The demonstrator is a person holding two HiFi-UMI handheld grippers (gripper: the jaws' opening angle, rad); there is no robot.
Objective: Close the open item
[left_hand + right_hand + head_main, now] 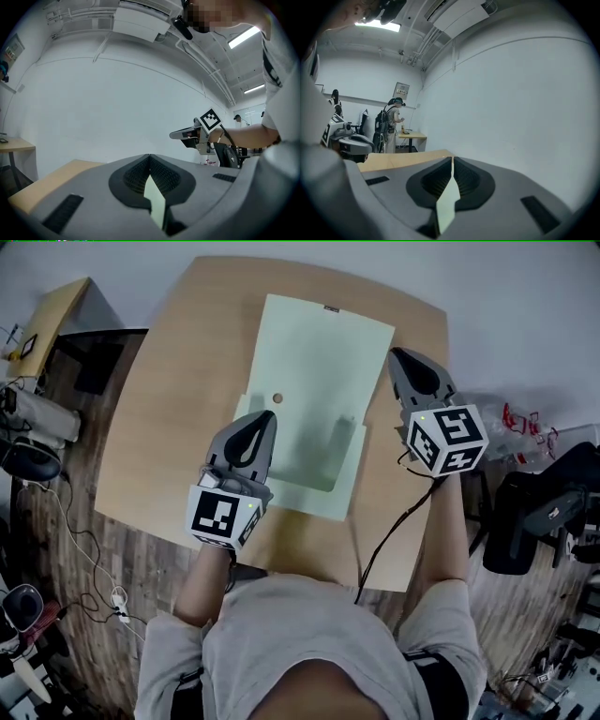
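Pale green folder (319, 352), open on table (159, 427), long axis pointing away from me; my left gripper (266, 417) and right gripper (395, 353) each pinch its edge.

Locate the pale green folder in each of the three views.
Head view: the folder lies flat mid-table.
Left gripper view: only its thin edge shows, clamped between the jaws.
Right gripper view: again only a thin edge, clamped between the jaws.
Shared landmark: the wooden table.
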